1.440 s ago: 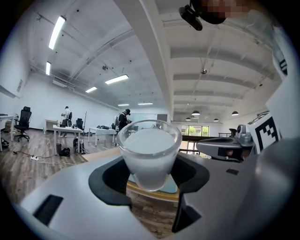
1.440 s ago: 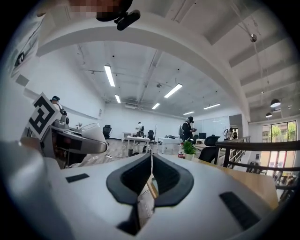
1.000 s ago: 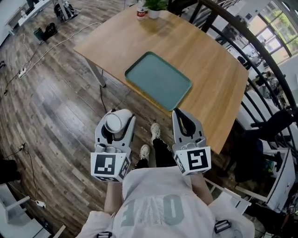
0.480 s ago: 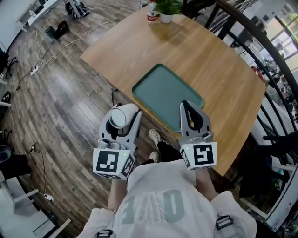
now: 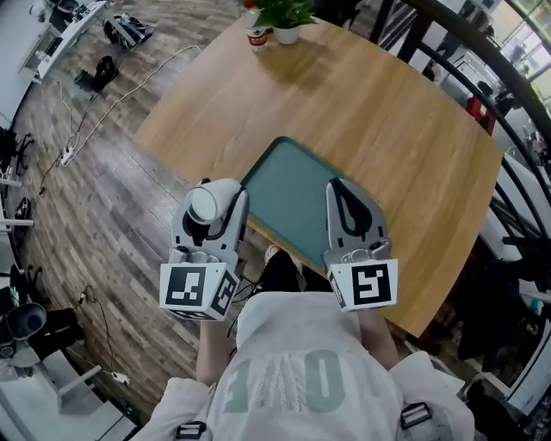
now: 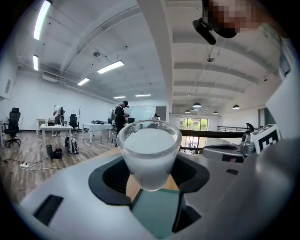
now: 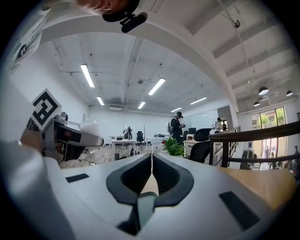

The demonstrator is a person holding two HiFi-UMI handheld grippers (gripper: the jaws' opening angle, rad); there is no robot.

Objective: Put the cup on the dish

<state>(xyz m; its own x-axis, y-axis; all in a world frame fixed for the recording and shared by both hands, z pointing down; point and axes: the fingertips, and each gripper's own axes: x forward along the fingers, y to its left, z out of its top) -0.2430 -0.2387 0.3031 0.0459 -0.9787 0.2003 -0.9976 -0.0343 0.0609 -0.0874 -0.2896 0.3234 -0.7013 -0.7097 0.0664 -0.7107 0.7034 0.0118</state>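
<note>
A small white frosted cup (image 5: 203, 205) (image 6: 148, 150) stands upright between the jaws of my left gripper (image 5: 209, 215) (image 6: 149, 180), which is shut on it. It hangs over the floor just left of the near left edge of the green tray-like dish (image 5: 297, 192). My right gripper (image 5: 349, 207) (image 7: 151, 178) is shut with nothing in it and hovers over the dish's near right part. The dish lies on the wooden table (image 5: 387, 121).
A potted plant (image 5: 282, 17) and a small red-labelled can (image 5: 255, 34) stand at the table's far edge. Cables and bags lie on the wooden floor (image 5: 103, 198) to the left. A dark railing (image 5: 482, 60) runs along the right side.
Both grippers have come forward towards the table; the right one now hangs over the dish, and the left one with the cup has reached the dish's near left edge.
</note>
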